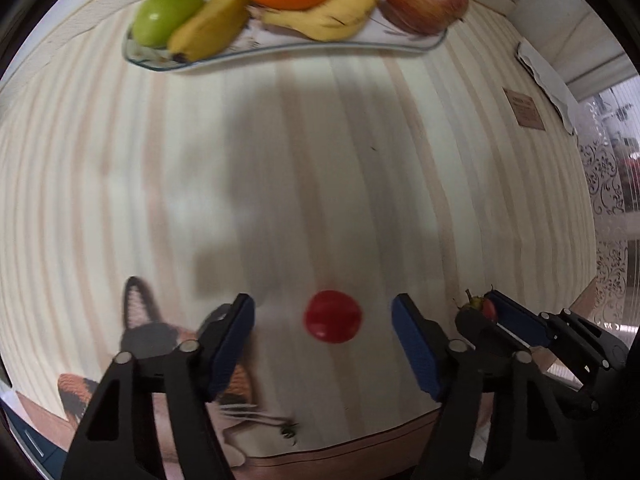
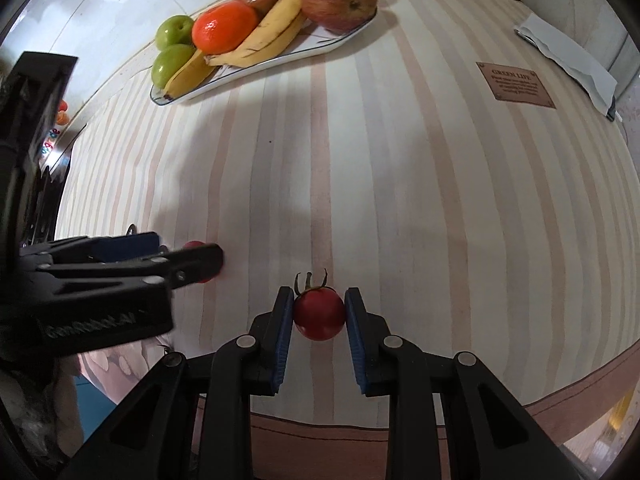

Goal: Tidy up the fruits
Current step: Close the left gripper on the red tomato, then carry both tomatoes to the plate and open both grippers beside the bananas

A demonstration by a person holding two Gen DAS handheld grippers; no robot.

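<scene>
A small red tomato (image 1: 332,316) lies on the striped tablecloth between the open fingers of my left gripper (image 1: 323,322); the pads stand apart from it. In the right wrist view it (image 2: 196,246) is mostly hidden behind the left gripper (image 2: 188,258). My right gripper (image 2: 319,314) is shut on a second red tomato with a green stem (image 2: 319,316), low over the cloth. In the left wrist view the right gripper (image 1: 486,312) and its tomato (image 1: 489,309) show at the right. A glass platter (image 2: 224,80) at the far side holds green apples, bananas, oranges and red apples.
A brown label patch (image 2: 515,85) and a folded white cloth (image 2: 568,62) lie at the far right. The table's front edge (image 2: 344,426) runs just below the grippers. A cat-print fabric (image 1: 240,412) shows at the lower left.
</scene>
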